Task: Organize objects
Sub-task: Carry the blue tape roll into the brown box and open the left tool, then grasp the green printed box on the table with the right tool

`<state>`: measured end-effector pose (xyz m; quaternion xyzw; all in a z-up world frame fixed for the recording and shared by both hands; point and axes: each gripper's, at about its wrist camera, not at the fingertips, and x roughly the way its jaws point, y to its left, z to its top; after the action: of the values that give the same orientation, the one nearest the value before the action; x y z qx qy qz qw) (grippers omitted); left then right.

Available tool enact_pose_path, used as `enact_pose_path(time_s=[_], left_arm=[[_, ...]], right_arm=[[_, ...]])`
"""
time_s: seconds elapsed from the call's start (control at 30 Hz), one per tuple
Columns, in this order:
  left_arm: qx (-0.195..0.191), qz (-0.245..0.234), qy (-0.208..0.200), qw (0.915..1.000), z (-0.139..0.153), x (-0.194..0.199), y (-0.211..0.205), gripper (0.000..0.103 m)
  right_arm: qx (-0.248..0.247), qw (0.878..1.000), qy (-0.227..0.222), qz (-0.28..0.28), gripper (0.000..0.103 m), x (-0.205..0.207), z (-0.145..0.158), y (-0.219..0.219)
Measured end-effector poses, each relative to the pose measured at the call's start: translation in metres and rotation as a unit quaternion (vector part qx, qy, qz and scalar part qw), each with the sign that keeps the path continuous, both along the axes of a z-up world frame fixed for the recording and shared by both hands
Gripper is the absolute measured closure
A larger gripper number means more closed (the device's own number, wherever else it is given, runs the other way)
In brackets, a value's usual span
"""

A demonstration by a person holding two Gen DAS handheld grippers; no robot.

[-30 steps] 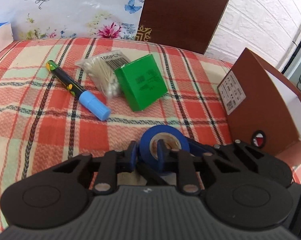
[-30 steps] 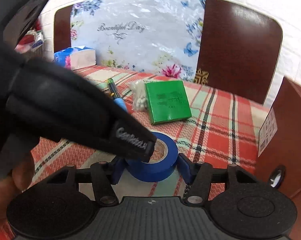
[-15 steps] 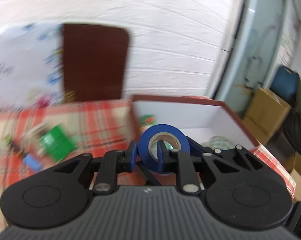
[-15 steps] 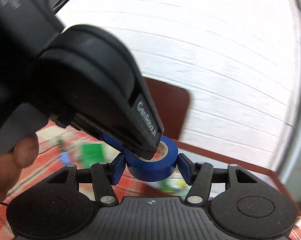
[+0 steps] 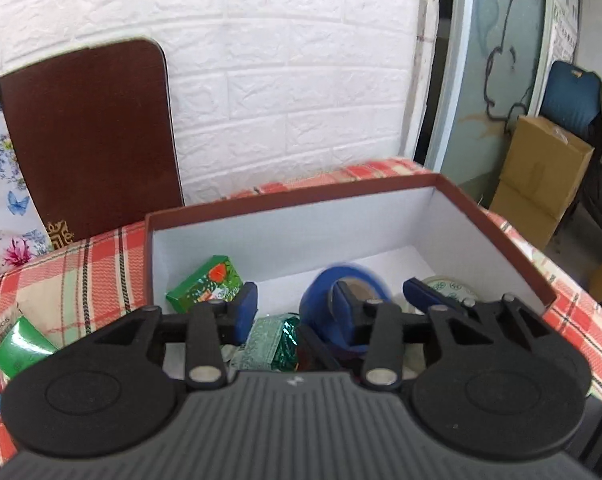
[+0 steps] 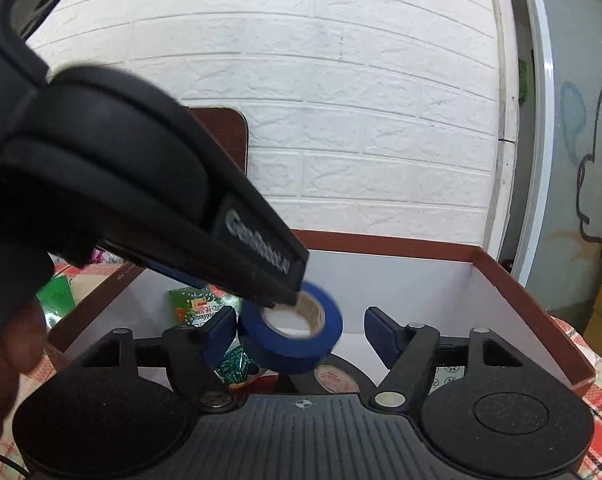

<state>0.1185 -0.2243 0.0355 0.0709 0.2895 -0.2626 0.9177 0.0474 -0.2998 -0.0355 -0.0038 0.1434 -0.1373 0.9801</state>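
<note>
Both grippers have swung from the checked tablecloth [image 5: 81,276] to above the open brown box [image 5: 497,220], carrying the blue tape roll [image 6: 291,334] with them. Left gripper [image 5: 297,312] has just been opening: its pads now stand apart, one inside the roll's core, neither pressing. Right gripper [image 6: 301,332] has just widened too, its jaws clear on both sides of the roll, which hangs blurred over the box interior. Inside lie a green packet [image 5: 205,284] and another tape roll [image 5: 449,288].
</note>
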Motion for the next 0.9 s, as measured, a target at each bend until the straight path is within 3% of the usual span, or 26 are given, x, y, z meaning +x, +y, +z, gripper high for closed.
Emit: enact_pose_path(time_s=[0.13,0.3,0.63,0.7,0.9], left_arm=[[-0.004,0.001,-0.024,0.9997,0.007,-0.014,0.013,0.052],[-0.018,0.016,-0.042,0.9988,0.014,-0.030,0.032,0.051],[-0.009,0.067,-0.024,0.9974,-0.005,-0.061,0.095,0.050],[-0.012,0.082,-0.021,0.9964,-0.011,-0.062,0.111,0.042],[0.000,0.137,0.012,0.9906,-0.034,-0.057,0.154,0.043]], right_arm=[[0.012,1.000,-0.012,-0.011,0.034,-0.013,0.000,0.002],[-0.009,1.000,-0.023,-0.010,0.035,-0.037,0.003,0.016],[-0.029,0.998,-0.050,0.027,0.035,-0.081,0.000,0.071],[-0.040,0.997,-0.054,0.043,0.035,-0.086,0.002,0.084],[-0.061,0.991,-0.025,0.116,0.036,-0.090,-0.004,0.124]])
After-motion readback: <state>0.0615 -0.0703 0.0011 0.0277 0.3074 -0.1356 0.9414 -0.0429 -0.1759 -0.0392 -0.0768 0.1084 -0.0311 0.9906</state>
